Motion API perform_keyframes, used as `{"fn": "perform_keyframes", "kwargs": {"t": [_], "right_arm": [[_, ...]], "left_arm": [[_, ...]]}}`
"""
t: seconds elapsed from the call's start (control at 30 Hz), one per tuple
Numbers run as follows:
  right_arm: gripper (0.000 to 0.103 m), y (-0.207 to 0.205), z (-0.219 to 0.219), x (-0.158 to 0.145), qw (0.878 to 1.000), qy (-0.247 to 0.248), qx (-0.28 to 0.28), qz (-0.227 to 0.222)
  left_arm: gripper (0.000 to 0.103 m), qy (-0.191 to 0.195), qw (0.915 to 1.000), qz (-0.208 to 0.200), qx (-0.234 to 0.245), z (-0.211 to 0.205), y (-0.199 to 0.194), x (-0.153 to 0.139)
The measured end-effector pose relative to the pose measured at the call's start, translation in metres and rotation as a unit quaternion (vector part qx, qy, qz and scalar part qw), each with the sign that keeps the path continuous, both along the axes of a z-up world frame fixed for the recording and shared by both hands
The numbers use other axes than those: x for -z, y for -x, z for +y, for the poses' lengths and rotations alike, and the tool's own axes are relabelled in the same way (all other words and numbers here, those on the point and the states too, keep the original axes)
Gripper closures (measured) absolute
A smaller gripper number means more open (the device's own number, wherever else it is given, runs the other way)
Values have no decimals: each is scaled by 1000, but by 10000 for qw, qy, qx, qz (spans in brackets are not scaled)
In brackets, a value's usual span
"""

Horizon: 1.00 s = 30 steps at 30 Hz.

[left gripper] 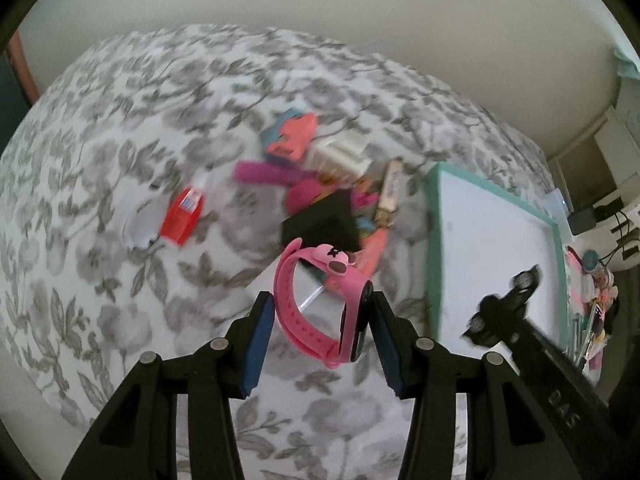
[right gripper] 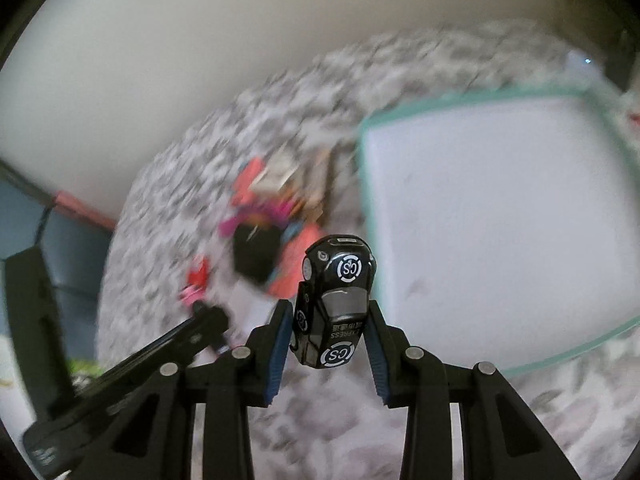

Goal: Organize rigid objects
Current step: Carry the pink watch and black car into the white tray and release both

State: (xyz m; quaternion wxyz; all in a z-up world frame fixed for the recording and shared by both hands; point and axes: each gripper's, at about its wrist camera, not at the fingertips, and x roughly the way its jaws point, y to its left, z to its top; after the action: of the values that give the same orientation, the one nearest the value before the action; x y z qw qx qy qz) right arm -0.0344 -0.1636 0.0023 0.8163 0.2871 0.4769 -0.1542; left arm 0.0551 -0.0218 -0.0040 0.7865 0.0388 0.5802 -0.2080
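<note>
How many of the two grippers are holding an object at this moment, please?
2. The left gripper grips a pink watch above the bedspread; the right gripper grips a black toy car beside the teal-rimmed tray.

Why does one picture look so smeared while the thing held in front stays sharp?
Right wrist view: the bedspread and tray are smeared by motion, yet the toy car stays crisp in the right tongs. Left wrist view: milder blur, with the pink watch sharp in the left tongs; fisheye curving in both.

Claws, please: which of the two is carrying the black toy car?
The right claw grips the black toy car with CS roundels; the left claw holds a pink watch instead.
</note>
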Motion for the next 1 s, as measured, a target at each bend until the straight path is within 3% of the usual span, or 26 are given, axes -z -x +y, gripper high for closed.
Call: {"fn": "perform_keyframes", "kwargs": {"t": [0.07,0.2,0.67,1.0], "right_arm": [[65,3,-12,-8,9991,387,194,-19],[65,7,-37,-12,9963,672,541,32],[65,42,-124,14,9747,1118,1842,598],[65,52,-141,14,9645,1424,2133,635]], "left_arm": [[53,-25,10000,-3,59,-15,-1,-4],[53,26,9998,46,211,-48,0,-5],[53,-24,9950,-112,996,-158,17,15],[52,-67,9926,-228,1194,-194,23,27]]}}
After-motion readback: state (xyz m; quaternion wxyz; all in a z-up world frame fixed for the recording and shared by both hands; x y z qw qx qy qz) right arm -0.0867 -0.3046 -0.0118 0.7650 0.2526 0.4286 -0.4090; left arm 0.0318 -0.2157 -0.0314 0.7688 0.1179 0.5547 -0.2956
